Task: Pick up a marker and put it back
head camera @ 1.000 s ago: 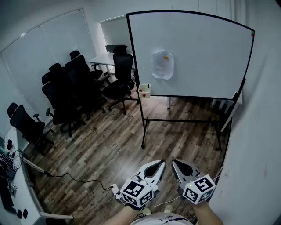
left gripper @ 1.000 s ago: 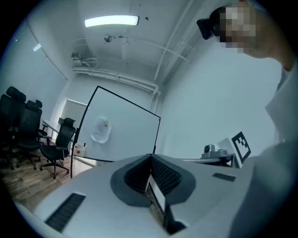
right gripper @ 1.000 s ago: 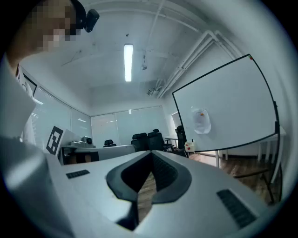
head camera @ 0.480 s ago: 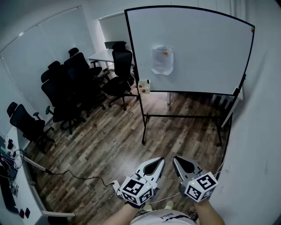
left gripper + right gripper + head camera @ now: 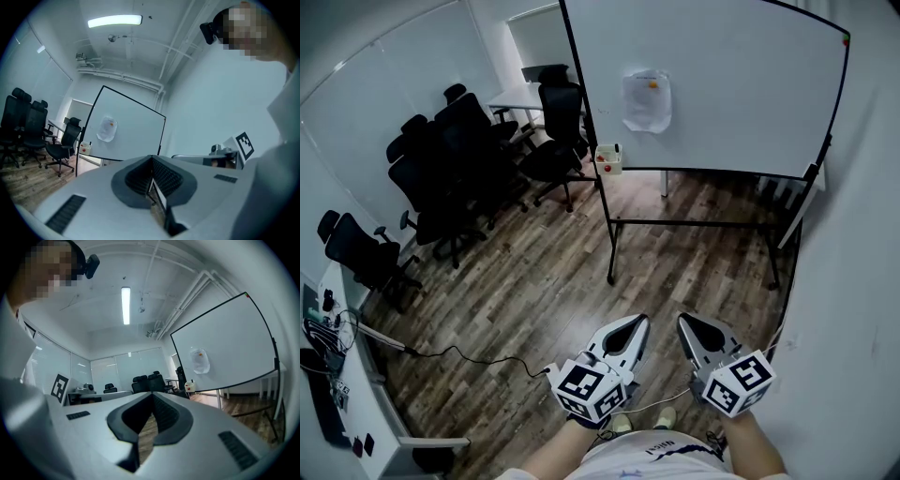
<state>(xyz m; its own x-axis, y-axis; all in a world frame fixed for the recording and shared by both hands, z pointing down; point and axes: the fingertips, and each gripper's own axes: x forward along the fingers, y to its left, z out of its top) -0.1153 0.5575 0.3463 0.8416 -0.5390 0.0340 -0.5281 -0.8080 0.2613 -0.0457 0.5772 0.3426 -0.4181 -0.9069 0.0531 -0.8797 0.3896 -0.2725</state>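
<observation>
Well beyond left gripper and right gripper fingers: marker box.

- Legible text, brands, numbers: none.
- Sheet on whiteboard, 12 o'clock: print too small to read.
- Left gripper and right gripper, 6 o'clock: cubes with coded squares, no lettering.

We note a wood-plank floor, smooth glossy whiteboard, matt grey plastic left gripper, ribbed black pads.
</observation>
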